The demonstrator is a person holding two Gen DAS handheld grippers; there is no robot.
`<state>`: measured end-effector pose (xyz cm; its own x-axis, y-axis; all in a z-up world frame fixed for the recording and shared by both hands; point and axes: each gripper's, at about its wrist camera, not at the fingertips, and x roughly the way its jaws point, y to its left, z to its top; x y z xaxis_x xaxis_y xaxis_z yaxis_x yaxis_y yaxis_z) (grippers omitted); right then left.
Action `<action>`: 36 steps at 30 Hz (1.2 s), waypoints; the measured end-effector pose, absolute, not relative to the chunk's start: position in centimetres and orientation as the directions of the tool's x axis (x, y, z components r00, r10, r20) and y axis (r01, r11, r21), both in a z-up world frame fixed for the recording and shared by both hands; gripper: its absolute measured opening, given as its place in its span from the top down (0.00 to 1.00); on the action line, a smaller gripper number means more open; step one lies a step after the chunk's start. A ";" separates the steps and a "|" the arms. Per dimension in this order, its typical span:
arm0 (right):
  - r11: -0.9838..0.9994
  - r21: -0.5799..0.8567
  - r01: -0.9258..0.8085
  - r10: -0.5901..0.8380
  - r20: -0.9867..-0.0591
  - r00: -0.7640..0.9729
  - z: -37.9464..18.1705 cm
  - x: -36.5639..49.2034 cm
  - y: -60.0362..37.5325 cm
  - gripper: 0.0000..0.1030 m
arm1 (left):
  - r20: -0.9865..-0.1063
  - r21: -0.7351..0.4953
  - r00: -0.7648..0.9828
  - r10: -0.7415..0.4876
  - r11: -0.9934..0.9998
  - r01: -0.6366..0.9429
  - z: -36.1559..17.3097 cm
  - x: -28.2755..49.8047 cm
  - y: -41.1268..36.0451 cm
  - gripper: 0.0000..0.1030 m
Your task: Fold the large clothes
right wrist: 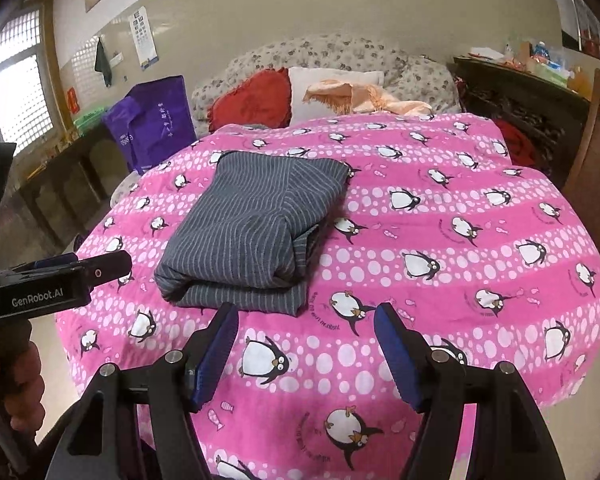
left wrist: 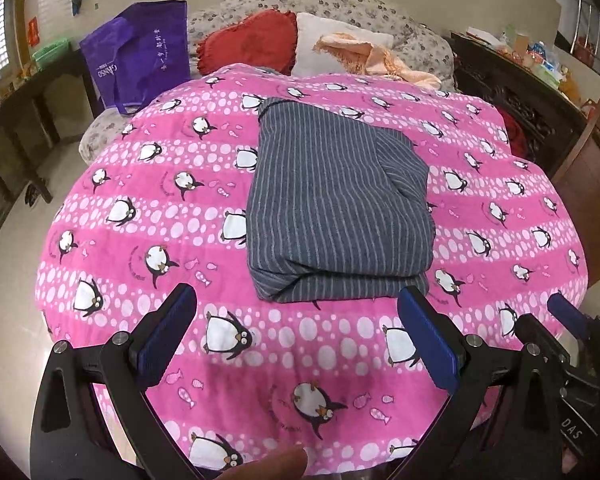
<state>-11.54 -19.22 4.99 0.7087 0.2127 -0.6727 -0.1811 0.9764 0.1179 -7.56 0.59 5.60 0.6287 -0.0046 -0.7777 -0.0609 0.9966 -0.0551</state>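
Only right wrist view shows left gripper (right wrist: 100, 270) beside folded garment (right wrist: 252, 228)

The folded garment (left wrist: 336, 204) lies on the blanket (left wrist: 148, 240), left of its middle. Behind the blanket, two cushions (left wrist: 248, 42) and a scarf (left wrist: 364, 54) rest on the sofa (left wrist: 416, 36); a bag (left wrist: 140, 56) stands left.

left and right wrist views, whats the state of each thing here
striped garment: folded into a compact stack, lying on the blanket
left gripper: open, empty, short of the garment
right gripper: open, empty, just short of the garment's near edge
penguin blanket: spread flat
purple bag: standing upright
red pillow: leaning against the sofa back
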 end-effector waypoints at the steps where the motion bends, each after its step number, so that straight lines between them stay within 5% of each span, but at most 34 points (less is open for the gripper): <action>1: 0.976 0.118 -0.182 0.214 -0.672 0.709 5.0 -11.6 -19.2 0.34 | -0.778 -0.056 0.628 -0.006 0.997 -0.060 5.6 -7.6 0.6 0.02; 19: 0.976 0.118 -0.182 0.214 -0.665 0.715 5.1 -12.5 -19.3 0.34 | -0.790 -0.046 0.613 0.003 0.997 -0.064 5.3 -7.9 0.4 0.02; 36: 0.979 0.141 -0.146 0.200 -0.786 0.585 0.4 -9.0 -18.9 0.34 | -0.854 -0.066 0.520 -0.020 0.995 -0.070 0.7 -4.7 0.8 0.02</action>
